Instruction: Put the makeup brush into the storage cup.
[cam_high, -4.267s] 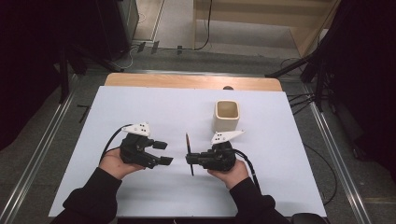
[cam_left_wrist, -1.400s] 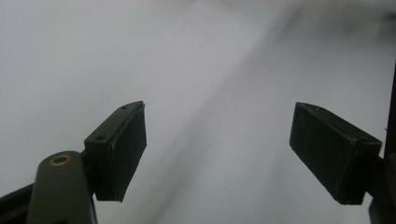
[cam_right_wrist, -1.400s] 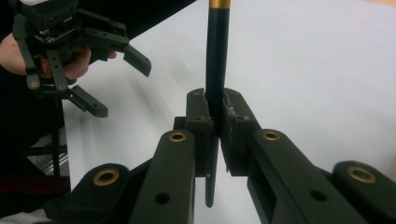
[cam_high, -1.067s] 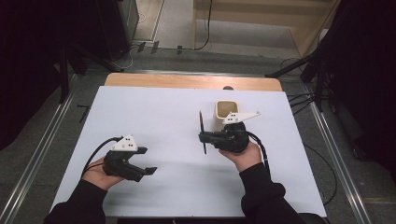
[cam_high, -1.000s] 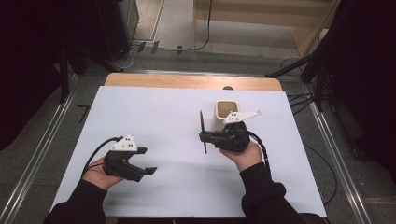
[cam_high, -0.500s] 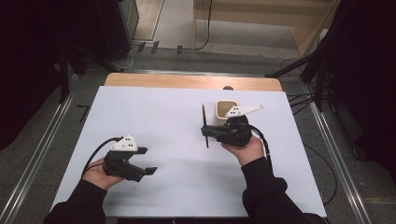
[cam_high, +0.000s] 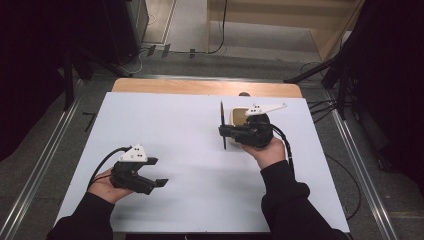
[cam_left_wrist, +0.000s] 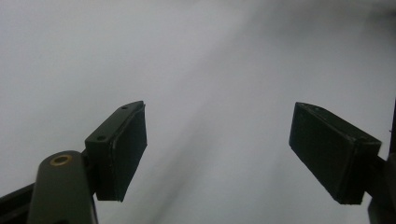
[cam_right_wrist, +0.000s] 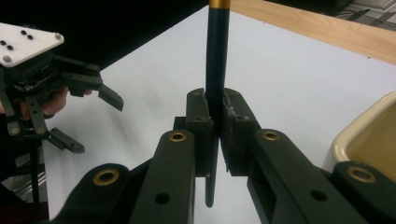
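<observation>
The right gripper (cam_high: 223, 131) has its jaws clamped on a dark pen (cam_high: 223, 125), a slim rod with a gold band near its top (cam_right_wrist: 217, 56), held upright across the jaws. In the high view the pen stands just at the nine o'clock side of a cream cup (cam_high: 239, 116), which sits on the white table (cam_high: 190, 115) near its far edge, at about one o'clock from the table's middle. The right gripper view shows the cup's rim (cam_right_wrist: 364, 126) at three o'clock of the pen, close but not touching.

The left gripper (cam_high: 156, 171) rests low at about eight o'clock on the table, its jaws wide apart with nothing between them; its own view shows both pads (cam_left_wrist: 126, 149) over bare white surface.

The step in hand looks like carrying the pen to the cup. The next move, as I judge it, calls for bringing the pen's lower tip over the cup's opening, toward three o'clock, keeping it upright, then lowering it inside before the jaws part. The risk is the tip catching the rim and tipping the light cup
</observation>
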